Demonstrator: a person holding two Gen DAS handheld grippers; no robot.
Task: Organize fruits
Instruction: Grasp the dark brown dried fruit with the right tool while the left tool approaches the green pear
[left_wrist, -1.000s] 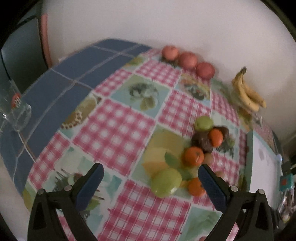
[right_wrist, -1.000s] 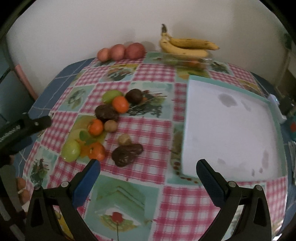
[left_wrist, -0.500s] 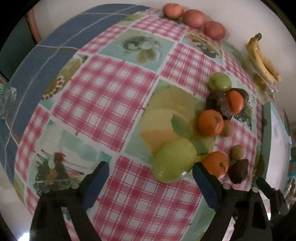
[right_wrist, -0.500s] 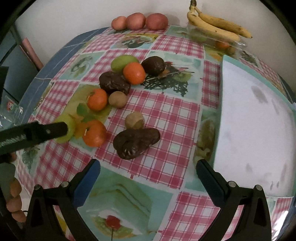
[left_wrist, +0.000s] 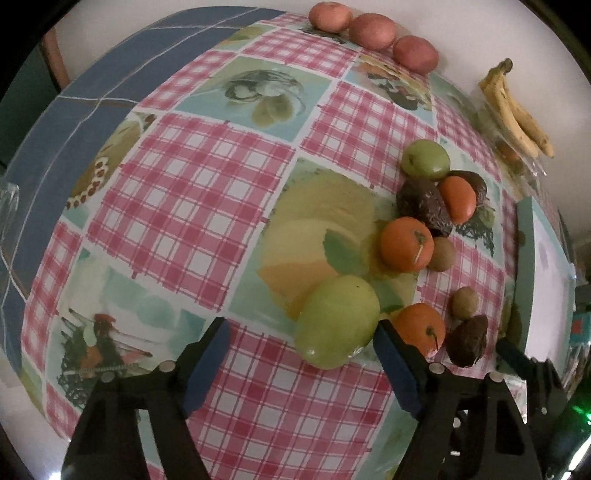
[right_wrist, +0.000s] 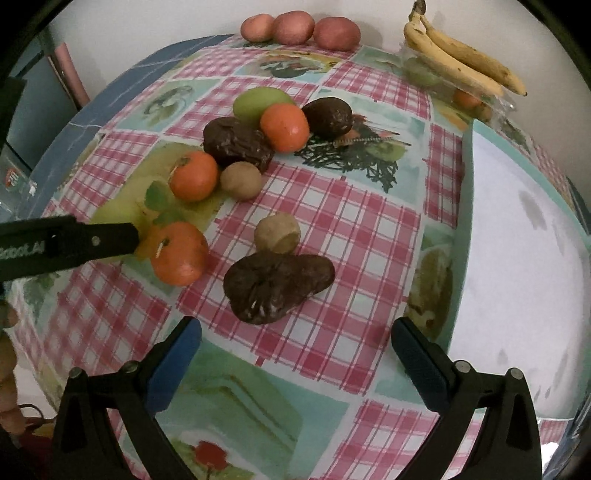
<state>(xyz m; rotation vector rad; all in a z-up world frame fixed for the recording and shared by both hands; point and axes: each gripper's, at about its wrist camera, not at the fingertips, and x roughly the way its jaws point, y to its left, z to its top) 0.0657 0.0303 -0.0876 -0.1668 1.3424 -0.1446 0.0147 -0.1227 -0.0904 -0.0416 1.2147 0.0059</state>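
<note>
A large green fruit (left_wrist: 336, 321) lies on the checked tablecloth (left_wrist: 177, 177) between the fingers of my left gripper (left_wrist: 301, 332). Its jaws are closing; the right pad (left_wrist: 391, 362) is next to the fruit and the left pad (left_wrist: 207, 362) stands well clear. An orange (left_wrist: 419, 328) sits just right of that pad. My right gripper (right_wrist: 295, 326) is open, pointing down just short of a dark brown wrinkled fruit (right_wrist: 277, 288). A small tan fruit (right_wrist: 277, 234) lies behind it. The left gripper's finger (right_wrist: 74, 243) hides most of the green fruit in the right wrist view.
More oranges (right_wrist: 284, 127), dark fruits (right_wrist: 236, 144) and a second green fruit (right_wrist: 260, 103) cluster mid-table. Three reddish fruits (right_wrist: 295, 27) line the wall. Bananas (right_wrist: 458, 62) lie on a clear box. A white tray with a teal rim (right_wrist: 463, 221) fills the right side.
Both grippers have sunk and tilted down toward the table, so the fruits loom larger. The left jaws have narrowed around the green fruit. The right jaws stay wide.
</note>
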